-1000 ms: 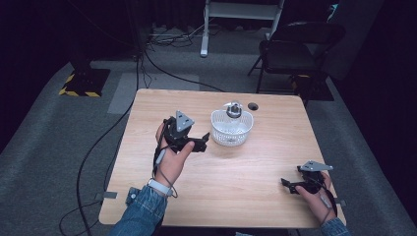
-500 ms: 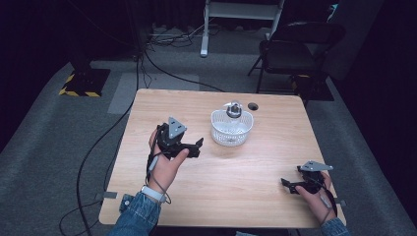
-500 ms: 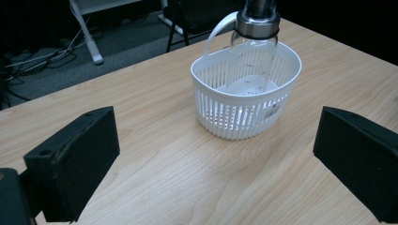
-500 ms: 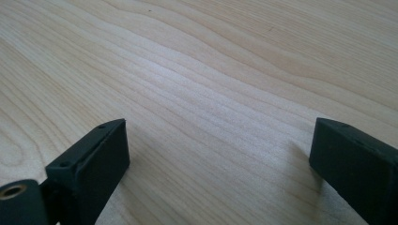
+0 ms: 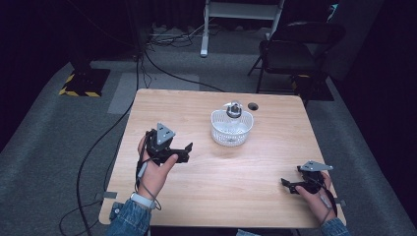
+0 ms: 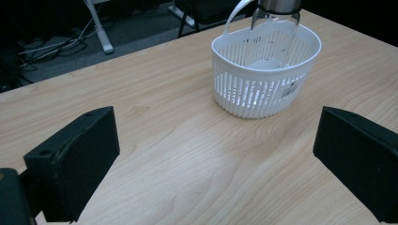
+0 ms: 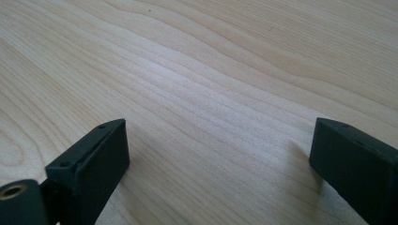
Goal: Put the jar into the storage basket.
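Leftmost in the high view, the left gripper (image 5: pixel 186 150) is held above the left half of the pale wooden table (image 5: pixel 236 196), its flat grey three-cornered plate on top and a dark cable trailing down past the wrist, which wears a light band next to a denim cuff. Its jaws stand wide apart and hold nothing; in the left gripper view they show as two blocky matte black pads with bare wavy wood grain between them, pointing toward the basket (image 6: pixel 265 75). That basket is white plastic, oval, with thin upright slats for walls, a smooth rim and a looped handle, and it sits toward the far middle of the table, well apart from both grippers, just beside a small round hole (image 5: pixel 253 105) in the tabletop. A shiny metal thing (image 5: pixel 234 109) with a rounded top stands at the far rim of the basket; whether it is inside or just behind cannot be told. Near the table's front right corner, the right gripper (image 5: pixel 290 186) lies low over the wood, its jaws likewise spread wide and empty.
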Motion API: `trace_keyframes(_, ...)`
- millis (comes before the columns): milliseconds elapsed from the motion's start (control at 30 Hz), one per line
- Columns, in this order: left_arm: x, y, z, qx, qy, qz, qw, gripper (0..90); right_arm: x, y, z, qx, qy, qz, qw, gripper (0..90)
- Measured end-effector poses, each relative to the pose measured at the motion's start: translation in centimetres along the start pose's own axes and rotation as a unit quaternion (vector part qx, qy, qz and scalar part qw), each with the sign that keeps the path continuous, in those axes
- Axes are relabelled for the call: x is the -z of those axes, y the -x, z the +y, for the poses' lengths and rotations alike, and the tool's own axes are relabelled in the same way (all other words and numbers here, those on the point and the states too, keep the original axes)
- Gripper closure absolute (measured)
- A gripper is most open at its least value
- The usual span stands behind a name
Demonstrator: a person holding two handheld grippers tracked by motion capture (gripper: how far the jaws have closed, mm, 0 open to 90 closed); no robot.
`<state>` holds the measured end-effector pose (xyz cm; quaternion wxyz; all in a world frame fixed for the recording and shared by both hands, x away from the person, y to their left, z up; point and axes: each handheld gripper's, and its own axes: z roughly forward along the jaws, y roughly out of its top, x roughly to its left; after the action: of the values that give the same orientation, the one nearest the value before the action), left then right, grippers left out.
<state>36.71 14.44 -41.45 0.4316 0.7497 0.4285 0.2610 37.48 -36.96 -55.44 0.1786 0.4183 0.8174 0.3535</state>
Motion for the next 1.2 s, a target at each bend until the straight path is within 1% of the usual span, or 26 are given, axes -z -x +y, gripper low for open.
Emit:
trace_keyframes(33, 0.0, 0.0, 0.0, 0.0, 0.0, 0.0, 1.0, 0.2, 0.0, 0.0, 0.0, 0.0, 0.0, 0.0, 1.0, 5.1)
trace_keyframes(67, 0.2, -0.2, -0.5, 0.001, -0.004, 0.001, 1.0, 0.2, 0.0, 0.0, 0.0, 0.0, 0.0, 0.0, 1.0, 5.1)
trace_keyframes(100, 0.2, -0.2, -0.5, 0.001, -0.004, 0.001, 1.0, 0.2, 0.0, 0.0, 0.0, 0.0, 0.0, 0.0, 1.0, 5.1)
trace_keyframes(200, 0.4, -0.6, -1.5, 0.004, -0.013, 0.007, 0.9999, 0.2, 0.0, 0.0, 0.0, 0.0, 0.0, 0.0, 1.0, 5.1)
trace_keyframes(233, 0.4, -0.6, -1.5, 0.004, -0.013, 0.007, 0.9999, 0.2, 0.0, 0.0, 0.0, 0.0, 0.0, 0.0, 1.0, 5.1)
trace_keyframes(367, 0.6, -1.1, -2.5, 0.013, -0.017, 0.011, 0.9997, 0.2, 0.0, 0.0, 0.0, 0.0, 0.0, 0.0, 1.0, 5.1)
trace_keyframes(400, 0.7, -1.4, -3.0, 0.016, -0.021, 0.012, 0.9996, 0.3, 0.0, 0.0, 0.0, 0.0, 0.0, 0.0, 1.0, 5.1)
trace_keyframes(433, 0.7, -1.4, -3.0, 0.016, -0.021, 0.012, 0.9996, 0.3, 0.0, 0.0, 0.0, 0.0, 0.0, 0.0, 1.0, 5.1)
trace_keyframes(467, 0.8, -1.6, -3.5, 0.017, -0.024, 0.014, 0.9995, 0.3, 0.0, 0.0, 0.0, 0.0, 0.0, 0.0, 1.0, 5.1)
trace_keyframes(500, 0.8, -1.6, -3.5, 0.017, -0.024, 0.014, 0.9995, 0.3, 0.0, 0.0, 0.0, 0.0, 0.0, 0.0, 1.0, 5.1)
trace_keyframes(533, 0.9, -1.7, -3.9, 0.02, -0.025, 0.016, 0.9993, 0.3, 0.0, 0.0, 0.0, 0.0, 0.0, 0.0, 1.0, 5.1)
trace_keyframes(833, 0.8, -2.1, -6.4, 0.031, -0.043, 0.019, 0.9984, 0.4, 0.0, 0.0, 0.0, 0.0, 0.0, 0.0, 1.0, 5.1)
trace_keyframes(1200, 0.7, -2.3, -8.3, 0.036, -0.059, 0.024, 0.9973, 0.5, 0.0, 0.0, 0.0, 0.0, 0.0, 0.0, 1.0, 5.1)
